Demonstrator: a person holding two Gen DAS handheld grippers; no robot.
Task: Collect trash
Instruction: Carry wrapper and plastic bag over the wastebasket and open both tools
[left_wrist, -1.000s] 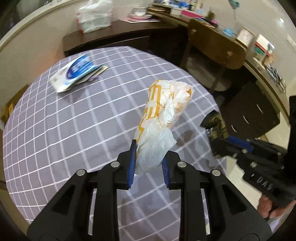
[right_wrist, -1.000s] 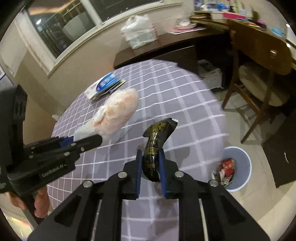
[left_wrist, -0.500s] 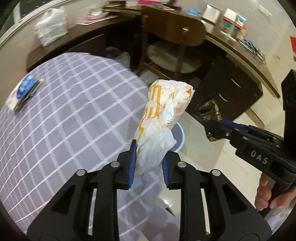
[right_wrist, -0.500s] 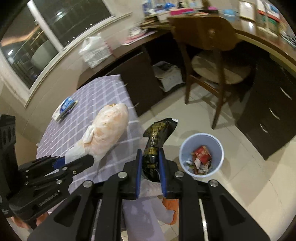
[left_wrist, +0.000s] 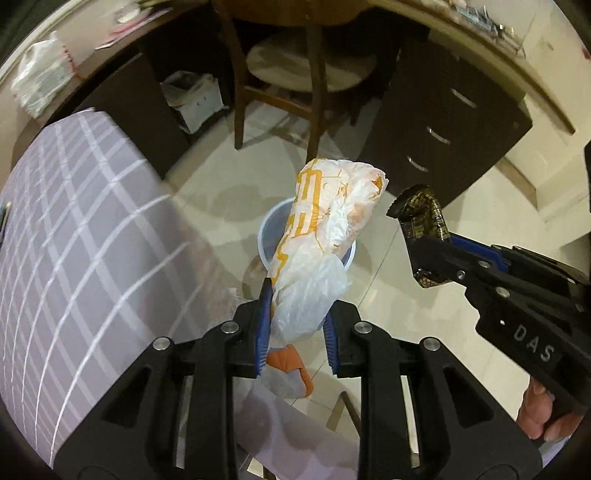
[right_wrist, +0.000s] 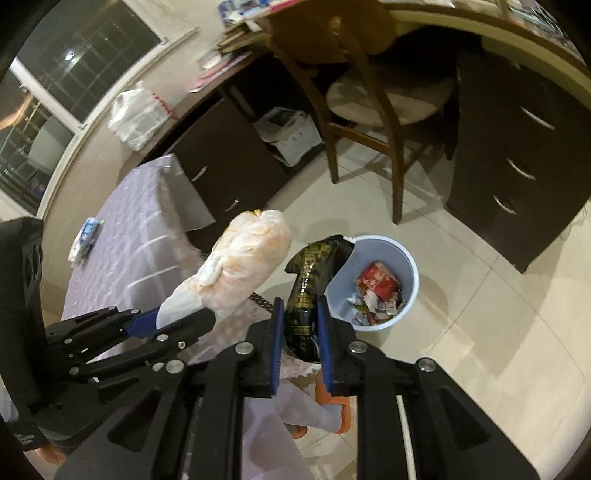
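White bag (left_wrist: 325, 254) clamped in left gripper (left_wrist: 295, 325); black wrapper (right_wrist: 308, 295) clamped in right gripper (right_wrist: 299, 325).

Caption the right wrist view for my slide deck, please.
Both grippers carry trash toward the bin: right gripper holds a black wrapper, left gripper a plastic bag.

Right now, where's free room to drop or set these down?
Open floor tile lies right of the bin, toward the drawer unit. The bin already holds trash, but there is room above it. It is crowded between the chair legs and behind the bin by the table.
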